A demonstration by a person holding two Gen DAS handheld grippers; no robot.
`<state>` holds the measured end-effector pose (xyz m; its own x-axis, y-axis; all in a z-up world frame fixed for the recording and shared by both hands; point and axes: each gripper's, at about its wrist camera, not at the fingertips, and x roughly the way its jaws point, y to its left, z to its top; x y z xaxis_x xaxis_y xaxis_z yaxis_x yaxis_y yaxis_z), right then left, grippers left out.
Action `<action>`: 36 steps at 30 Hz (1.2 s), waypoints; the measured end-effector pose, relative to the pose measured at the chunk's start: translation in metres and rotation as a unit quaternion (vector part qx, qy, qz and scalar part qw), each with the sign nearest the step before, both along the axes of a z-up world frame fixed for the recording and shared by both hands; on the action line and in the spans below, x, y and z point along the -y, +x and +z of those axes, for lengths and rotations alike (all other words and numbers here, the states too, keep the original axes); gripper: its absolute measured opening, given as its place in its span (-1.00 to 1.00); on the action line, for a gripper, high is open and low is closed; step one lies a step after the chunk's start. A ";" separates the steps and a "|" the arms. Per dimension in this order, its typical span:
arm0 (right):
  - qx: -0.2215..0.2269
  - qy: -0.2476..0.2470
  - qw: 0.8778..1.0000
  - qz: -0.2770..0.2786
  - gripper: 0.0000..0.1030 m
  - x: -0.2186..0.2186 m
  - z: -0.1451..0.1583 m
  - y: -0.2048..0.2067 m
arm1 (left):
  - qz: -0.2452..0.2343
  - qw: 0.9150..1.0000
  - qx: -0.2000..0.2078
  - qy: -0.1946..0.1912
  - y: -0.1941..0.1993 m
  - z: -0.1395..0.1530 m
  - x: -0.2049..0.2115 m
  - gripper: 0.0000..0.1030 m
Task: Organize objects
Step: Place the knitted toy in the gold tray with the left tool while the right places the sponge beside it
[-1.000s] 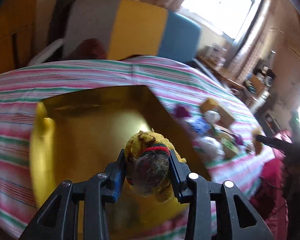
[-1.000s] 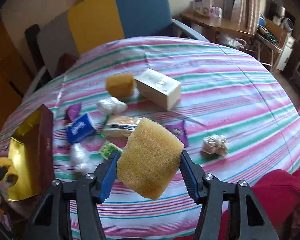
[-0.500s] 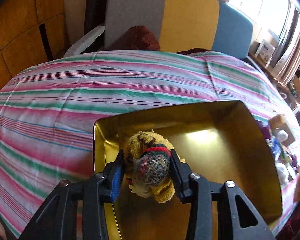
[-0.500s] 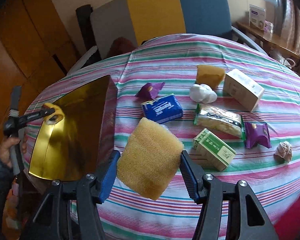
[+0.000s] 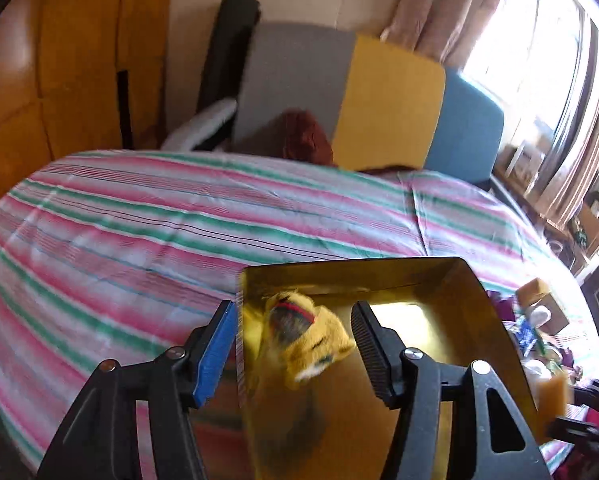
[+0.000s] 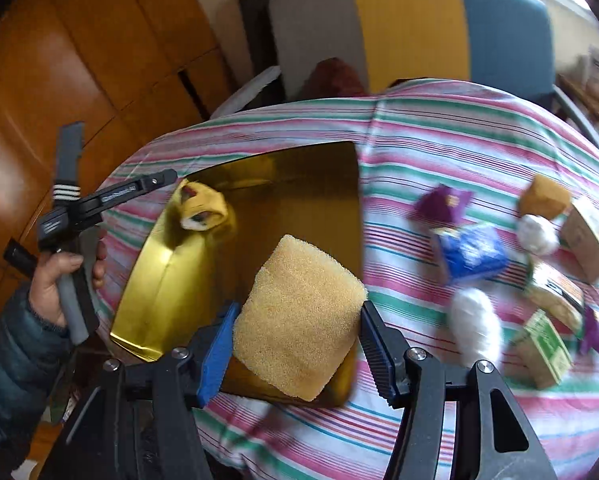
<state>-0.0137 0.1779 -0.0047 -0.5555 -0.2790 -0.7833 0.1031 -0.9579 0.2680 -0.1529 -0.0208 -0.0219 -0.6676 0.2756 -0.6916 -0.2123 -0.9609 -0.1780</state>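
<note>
A lived-in home room: striped tablecloth [image 6: 439, 128], tricolour sofa [image 6: 411, 28], curtained window [image 5: 511, 40], wooden cupboards [image 6: 59, 60].

The left gripper [image 5: 295, 344] is seen pointed downward at a slant, and its jaws have just been opening; they are now spread apart, and nothing is pressed by the blue pad [image 5: 215, 354] or the black ribbed pad. In the right wrist view the same gripper [image 6: 155, 180] is held by the left hand [image 6: 65, 276], whose fingers are wrapped around the grey handle, and a dark padded sleeve [image 6: 11, 360] is seen behind the wrist. The right gripper [image 6: 295, 344] is also tilted downward, and its two pads are pressed against the sides of a yellow sponge [image 6: 299, 316], which is kept between them.
</note>
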 end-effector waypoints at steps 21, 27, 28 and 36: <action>0.080 -0.014 0.993 0.082 0.31 0.158 -0.069 -0.145 | 0.060 0.994 0.063 0.060 0.095 -0.023 0.079 0.14; 0.052 -0.028 0.995 0.083 0.71 0.150 -0.052 -0.128 | 0.049 0.997 0.044 0.045 0.101 -0.016 0.067 0.14; 0.048 -0.025 0.995 0.083 0.71 0.149 -0.050 -0.124 | 0.047 0.997 0.041 0.042 0.103 -0.014 0.064 0.14; 0.029 -0.022 0.998 0.059 0.78 0.115 -0.041 -0.082 | 0.038 0.998 0.042 0.023 0.112 -0.009 0.039 0.14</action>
<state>-0.0954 0.0628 -0.0458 -0.4705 -0.3749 -0.7988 0.1980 -0.9270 0.3185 -0.0407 -0.0600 -0.0305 -0.6276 0.2599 -0.7338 -0.1220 -0.9638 -0.2370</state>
